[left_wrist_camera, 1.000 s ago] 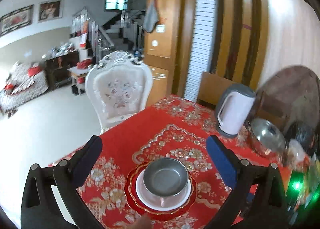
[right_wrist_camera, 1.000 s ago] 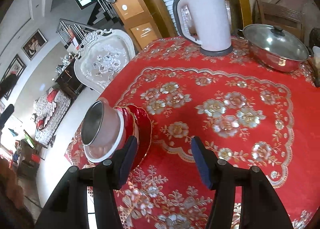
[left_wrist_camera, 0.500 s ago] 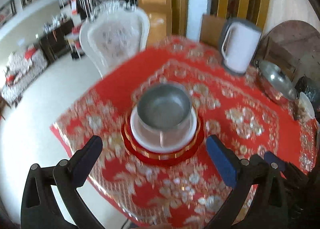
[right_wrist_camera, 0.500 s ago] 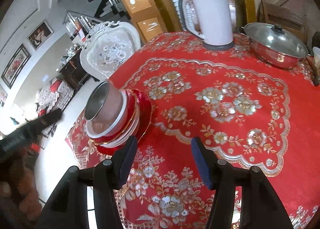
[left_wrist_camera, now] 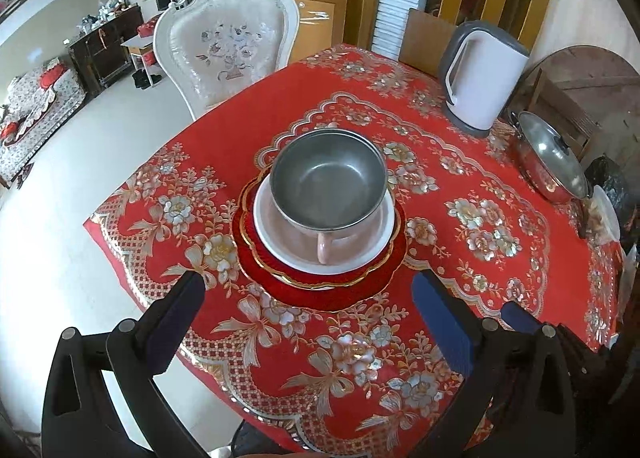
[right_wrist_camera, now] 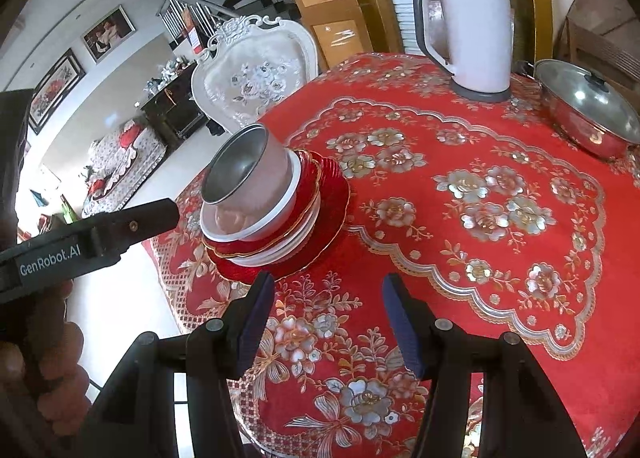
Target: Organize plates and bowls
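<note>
A stack stands near the table's left edge: a steel-lined pink bowl (left_wrist_camera: 328, 181) (right_wrist_camera: 240, 173) sits in a white bowl (left_wrist_camera: 280, 242) (right_wrist_camera: 276, 217), on red gold-rimmed plates (left_wrist_camera: 320, 282) (right_wrist_camera: 332, 193). My left gripper (left_wrist_camera: 308, 298) hovers open above and in front of the stack, empty. My right gripper (right_wrist_camera: 328, 298) is open and empty over the cloth, just right of the stack. In the right wrist view the left gripper (right_wrist_camera: 100, 230) shows from the side, held by a hand (right_wrist_camera: 44, 370).
A white electric kettle (left_wrist_camera: 480, 77) (right_wrist_camera: 468, 33) and a lidded steel pot (left_wrist_camera: 548, 153) (right_wrist_camera: 588, 105) stand at the table's back right. A white ornate chair (left_wrist_camera: 228, 45) (right_wrist_camera: 256, 73) is behind the table. The red floral tablecloth (right_wrist_camera: 480, 197) spreads right of the stack.
My left gripper has risen and pulled back, so the stack now lies further below and ahead. The right gripper has also backed off slightly; both stay open.
</note>
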Tool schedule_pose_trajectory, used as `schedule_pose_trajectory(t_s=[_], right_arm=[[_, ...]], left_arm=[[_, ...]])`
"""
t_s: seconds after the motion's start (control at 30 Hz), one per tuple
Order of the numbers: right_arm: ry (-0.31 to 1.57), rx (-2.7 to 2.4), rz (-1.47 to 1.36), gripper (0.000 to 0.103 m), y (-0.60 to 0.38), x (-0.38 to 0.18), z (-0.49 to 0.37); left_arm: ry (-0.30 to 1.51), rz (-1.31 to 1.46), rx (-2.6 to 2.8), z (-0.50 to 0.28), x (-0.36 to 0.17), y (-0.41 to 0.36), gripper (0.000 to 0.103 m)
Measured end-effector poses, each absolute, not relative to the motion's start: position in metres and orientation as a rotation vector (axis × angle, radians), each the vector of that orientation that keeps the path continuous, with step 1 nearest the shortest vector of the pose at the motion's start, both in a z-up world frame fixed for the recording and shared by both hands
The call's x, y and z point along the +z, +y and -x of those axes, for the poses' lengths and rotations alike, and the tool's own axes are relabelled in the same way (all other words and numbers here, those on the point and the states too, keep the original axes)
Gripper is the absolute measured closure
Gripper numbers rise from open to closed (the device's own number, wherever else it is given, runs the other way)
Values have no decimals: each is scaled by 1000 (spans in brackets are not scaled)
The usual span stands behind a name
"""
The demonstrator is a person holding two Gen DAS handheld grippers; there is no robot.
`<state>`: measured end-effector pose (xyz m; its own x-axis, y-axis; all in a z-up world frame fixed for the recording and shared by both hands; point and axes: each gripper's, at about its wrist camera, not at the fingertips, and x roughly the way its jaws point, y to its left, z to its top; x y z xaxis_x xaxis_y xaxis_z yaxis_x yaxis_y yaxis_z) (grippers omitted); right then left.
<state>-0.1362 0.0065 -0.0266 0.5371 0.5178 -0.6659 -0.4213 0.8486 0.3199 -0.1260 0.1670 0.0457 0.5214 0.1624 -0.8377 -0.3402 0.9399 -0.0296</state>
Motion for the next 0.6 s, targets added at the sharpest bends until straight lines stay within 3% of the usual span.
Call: schedule_pose_trajectory(t_s=[0.6], right_arm=[[861,546,-137,45,6,-34,126]], left_arm=[[969,179,308,116,44,167,0]])
